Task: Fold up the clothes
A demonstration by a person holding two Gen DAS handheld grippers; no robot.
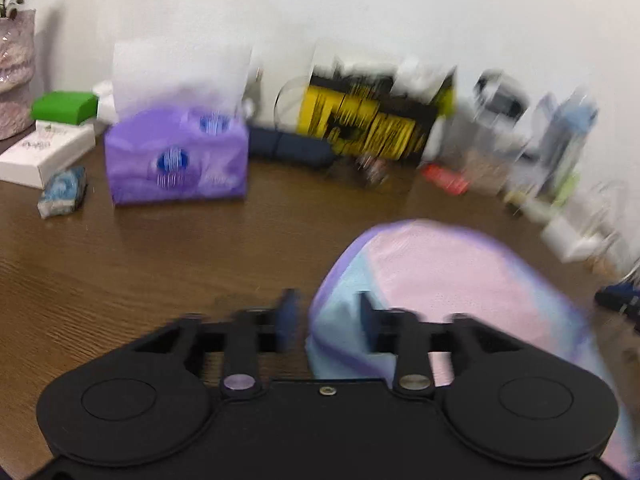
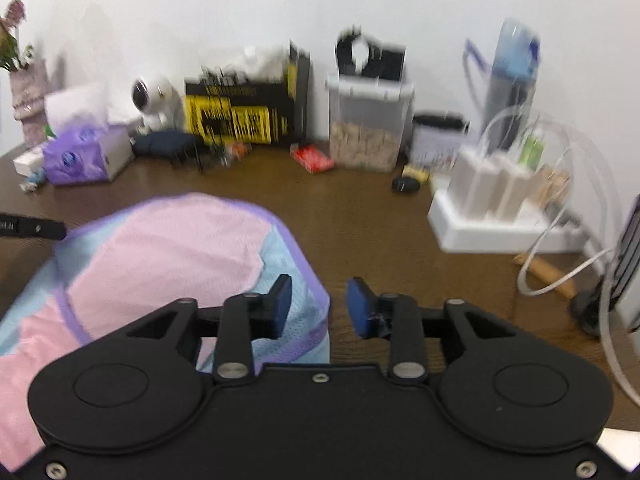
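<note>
Left gripper (image 1: 328,320) stands open above the table (image 1: 140,264), its jaws apart and pressing nothing; the garment's (image 1: 440,276) rounded left corner lies under its right finger. Right gripper (image 2: 319,307) is open too, empty, with the garment (image 2: 168,248) under its left finger. Behind, a tissue box (image 1: 176,156) holds white tissue; a clear bin (image 2: 368,124) holds tan pieces. Both grippers tilt downward.

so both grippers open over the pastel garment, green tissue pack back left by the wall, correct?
One thing is off: the tissue pack is purple, not green, as the left wrist view shows. The rest holds: left gripper and right gripper are open at the pastel garment.
</note>
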